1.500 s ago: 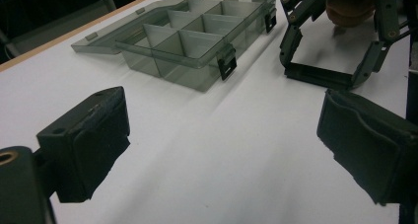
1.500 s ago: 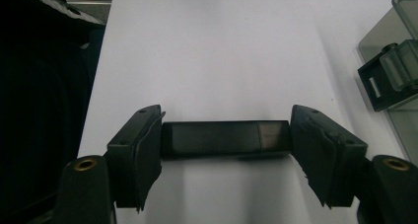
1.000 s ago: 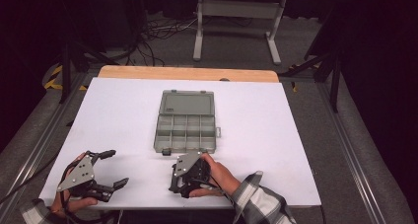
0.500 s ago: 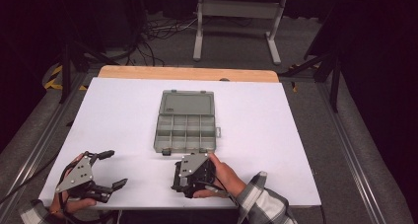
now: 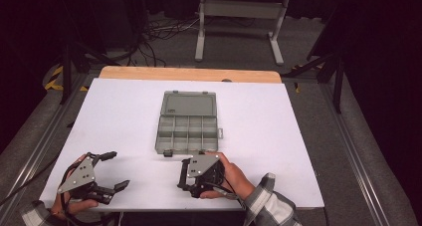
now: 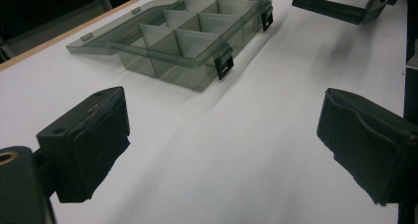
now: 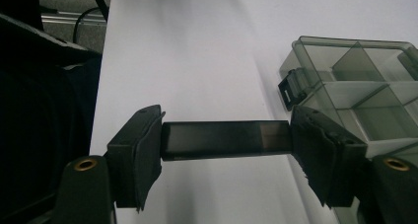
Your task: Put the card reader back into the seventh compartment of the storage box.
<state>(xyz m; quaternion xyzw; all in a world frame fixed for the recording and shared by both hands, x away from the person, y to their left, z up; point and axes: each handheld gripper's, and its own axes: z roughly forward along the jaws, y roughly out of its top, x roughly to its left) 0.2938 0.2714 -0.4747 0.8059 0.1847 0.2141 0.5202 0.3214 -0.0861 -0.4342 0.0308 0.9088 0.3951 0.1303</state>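
Note:
A smoky grey compartment box (image 5: 188,125) lies open in the middle of the white table (image 5: 278,136), its lid flat behind it; its cells look empty. In front of the box, my right gripper (image 5: 185,175) is shut on a dark flat plastic strip (image 7: 224,140), held end to end between the pads just above the table. The box's corner with a black latch (image 7: 291,88) is close on the right in the right gripper view. My left gripper (image 5: 118,170) hovers open at the table's front left, with nothing between its pads (image 6: 93,135). It faces the box (image 6: 187,34).
A wooden strip (image 5: 189,74) runs along the table's far edge. A metal stand (image 5: 239,17) and cables (image 5: 164,34) are on the floor beyond. Bare white surface lies on both sides of the box.
My right gripper has drifted slightly to the right with the strip still held. The left gripper and the box have stayed put.

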